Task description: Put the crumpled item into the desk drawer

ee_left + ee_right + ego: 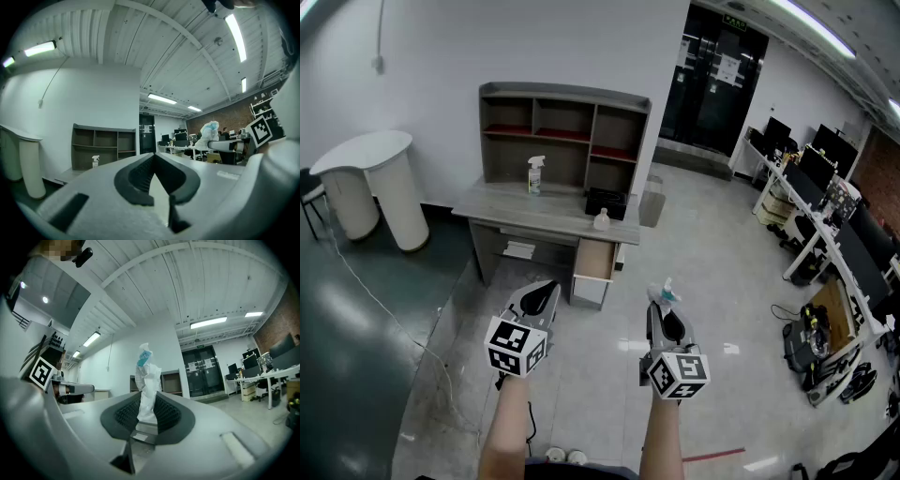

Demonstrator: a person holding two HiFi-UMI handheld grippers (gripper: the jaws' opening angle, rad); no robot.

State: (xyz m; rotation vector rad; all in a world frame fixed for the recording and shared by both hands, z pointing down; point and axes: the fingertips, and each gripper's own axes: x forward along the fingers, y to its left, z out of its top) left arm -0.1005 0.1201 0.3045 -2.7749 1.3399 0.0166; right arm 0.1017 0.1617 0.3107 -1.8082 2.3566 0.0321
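A clear plastic spray bottle [535, 175] stands on the grey wooden desk [511, 206], left of its open drawer [596, 260].

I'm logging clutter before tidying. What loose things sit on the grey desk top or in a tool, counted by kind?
White spray bottle: 1
Black box: 1
Small pale object, too small to identify: 1
Crumpled white-and-blue item, gripped in the right tool: 1
Total: 4

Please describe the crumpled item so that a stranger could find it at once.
From the grey desk with shelves at the wall, come forward to the right hand-held gripper. The crumpled item stands pinched in its jaws: a white wad with a light blue tip, whereas the left hand-held gripper holds nothing.
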